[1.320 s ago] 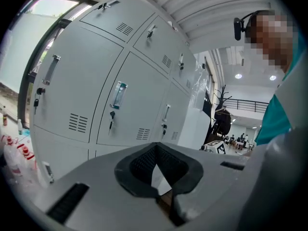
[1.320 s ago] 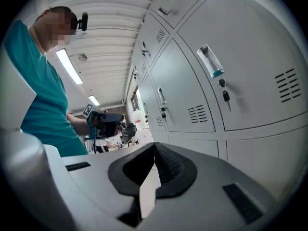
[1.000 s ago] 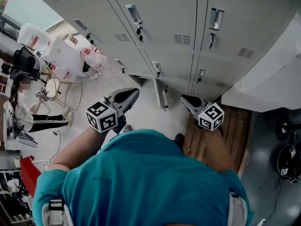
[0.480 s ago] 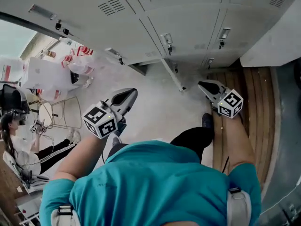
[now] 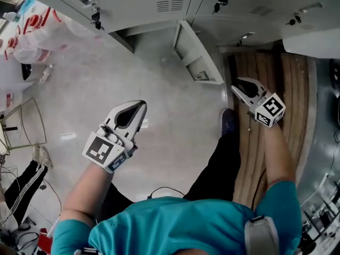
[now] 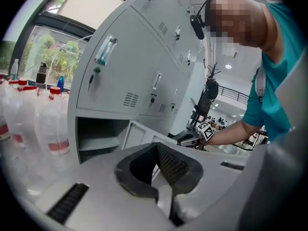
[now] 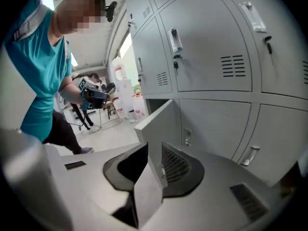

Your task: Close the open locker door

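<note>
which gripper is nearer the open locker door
Right. The right gripper, jaws just opening, straddles the locker door edge; the left gripper is far off over the floor.

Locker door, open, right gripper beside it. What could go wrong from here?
1. The right gripper has just been opening its jaws, and in its own view the free edge of the locker door lines up with the gap. The edge could wedge between them instead of being pushed.
2. The left gripper, shut, hangs on the side of the open compartment. The swinging door might clip it if it drifts forward.
</note>
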The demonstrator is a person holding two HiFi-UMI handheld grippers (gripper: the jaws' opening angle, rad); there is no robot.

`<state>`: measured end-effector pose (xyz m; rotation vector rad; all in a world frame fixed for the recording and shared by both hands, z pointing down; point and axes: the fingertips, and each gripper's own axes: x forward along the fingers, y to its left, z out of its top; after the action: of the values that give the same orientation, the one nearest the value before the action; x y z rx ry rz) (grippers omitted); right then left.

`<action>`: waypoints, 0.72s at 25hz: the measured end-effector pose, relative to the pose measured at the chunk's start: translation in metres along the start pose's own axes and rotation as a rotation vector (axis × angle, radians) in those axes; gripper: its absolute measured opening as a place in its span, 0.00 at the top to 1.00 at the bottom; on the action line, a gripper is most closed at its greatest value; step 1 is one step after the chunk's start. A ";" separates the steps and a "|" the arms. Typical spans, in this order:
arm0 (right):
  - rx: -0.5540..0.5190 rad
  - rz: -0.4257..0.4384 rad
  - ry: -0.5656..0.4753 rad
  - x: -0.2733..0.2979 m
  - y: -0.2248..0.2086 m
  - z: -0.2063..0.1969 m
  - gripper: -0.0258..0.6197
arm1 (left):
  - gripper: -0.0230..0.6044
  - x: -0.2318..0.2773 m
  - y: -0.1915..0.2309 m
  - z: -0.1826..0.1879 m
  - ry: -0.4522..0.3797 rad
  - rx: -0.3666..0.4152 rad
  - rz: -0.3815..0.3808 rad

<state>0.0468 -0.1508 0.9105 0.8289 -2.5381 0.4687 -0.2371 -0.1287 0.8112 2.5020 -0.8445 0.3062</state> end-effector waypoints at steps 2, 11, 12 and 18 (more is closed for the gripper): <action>-0.109 0.043 0.043 0.017 -0.005 -0.024 0.81 | 0.96 0.017 0.014 -0.036 -0.004 -0.035 0.028; -0.478 0.206 0.278 0.081 -0.006 -0.114 0.80 | 0.96 0.064 0.043 -0.137 0.027 -0.006 0.030; -0.500 0.209 0.288 0.086 -0.004 -0.118 0.79 | 0.96 0.066 0.047 -0.143 0.026 -0.008 0.027; -0.490 0.184 0.259 0.107 0.002 -0.117 0.79 | 0.96 0.071 0.065 -0.154 -0.036 -0.035 0.029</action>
<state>0.0012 -0.1491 1.0620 0.3322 -2.3426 -0.0046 -0.2308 -0.1322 0.9932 2.4718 -0.8930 0.2546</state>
